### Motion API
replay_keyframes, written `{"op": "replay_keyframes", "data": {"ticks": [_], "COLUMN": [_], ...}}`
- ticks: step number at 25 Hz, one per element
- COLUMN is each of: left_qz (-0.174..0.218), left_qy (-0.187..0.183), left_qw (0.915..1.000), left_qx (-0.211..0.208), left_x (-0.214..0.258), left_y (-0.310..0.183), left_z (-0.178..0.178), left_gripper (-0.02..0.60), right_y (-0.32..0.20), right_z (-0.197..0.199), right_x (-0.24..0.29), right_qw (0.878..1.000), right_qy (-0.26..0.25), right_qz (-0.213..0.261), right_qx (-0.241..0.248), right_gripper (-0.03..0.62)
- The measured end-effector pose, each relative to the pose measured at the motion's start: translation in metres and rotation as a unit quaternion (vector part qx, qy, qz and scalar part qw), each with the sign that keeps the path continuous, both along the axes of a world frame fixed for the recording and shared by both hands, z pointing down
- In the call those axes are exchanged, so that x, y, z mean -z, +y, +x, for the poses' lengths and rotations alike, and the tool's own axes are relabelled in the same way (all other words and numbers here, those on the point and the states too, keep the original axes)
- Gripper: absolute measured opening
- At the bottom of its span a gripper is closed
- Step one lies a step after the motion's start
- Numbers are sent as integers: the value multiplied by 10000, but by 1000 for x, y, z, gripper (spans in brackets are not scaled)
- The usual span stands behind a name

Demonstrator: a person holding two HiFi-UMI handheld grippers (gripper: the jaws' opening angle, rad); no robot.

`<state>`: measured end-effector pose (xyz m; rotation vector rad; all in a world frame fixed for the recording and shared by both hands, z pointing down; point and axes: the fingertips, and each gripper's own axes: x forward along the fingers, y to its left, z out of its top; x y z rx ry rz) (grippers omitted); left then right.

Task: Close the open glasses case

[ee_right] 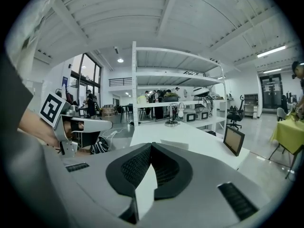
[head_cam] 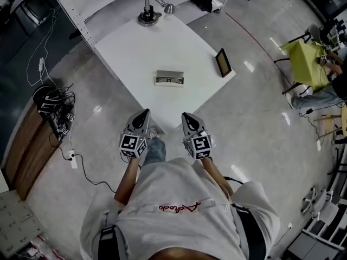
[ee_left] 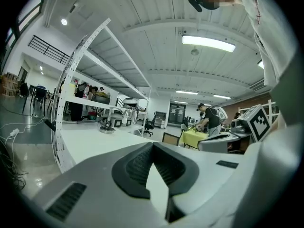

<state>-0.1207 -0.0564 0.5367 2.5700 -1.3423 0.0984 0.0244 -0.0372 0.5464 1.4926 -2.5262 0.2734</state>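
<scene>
The open glasses case (head_cam: 169, 79) lies in the middle of the white table (head_cam: 135, 53), with a pair of glasses inside it. In the right gripper view the glasses case (ee_right: 175, 144) shows as a low grey box just past the fingertips. My left gripper (head_cam: 143, 114) and right gripper (head_cam: 187, 117) hover side by side at the table's near corner, well short of the case. Both point toward it. Each has its jaws closed tip to tip with nothing between them, as the left gripper (ee_left: 152, 145) and right gripper (ee_right: 151, 145) show in their own views.
A dark picture frame (head_cam: 223, 62) stands near the table's right corner. A desk lamp (head_cam: 148, 16) sits at the far side, with shelving (ee_right: 175, 80) behind it. Cables and a power strip (head_cam: 57, 115) lie on the floor to the left. People work at a yellow table (head_cam: 309, 58) on the right.
</scene>
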Motion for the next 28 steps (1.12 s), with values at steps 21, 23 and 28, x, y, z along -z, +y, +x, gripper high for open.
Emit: {"op": "replay_keyframes", "data": {"ticks": [21, 23, 28], "left_qz": [-443, -490, -618], "left_qy": [125, 132, 148], "left_qw": [9959, 9950, 9932], "left_qx": [-773, -858, -975], "left_x": [-25, -28, -36], "left_y": [-128, -132, -134], "left_z": [-23, -18, -10], "left_gripper": [25, 25, 25], "right_y": [-125, -128, -124], "right_z": [-30, -29, -22], "right_x": [-2, -4, -11], "right_qw": [9974, 9969, 9957], "right_qy": [98, 98, 121], "right_qz": [-176, -205, -370], "right_qx": [-693, -750, -843], "right_gripper": [14, 14, 14]}}
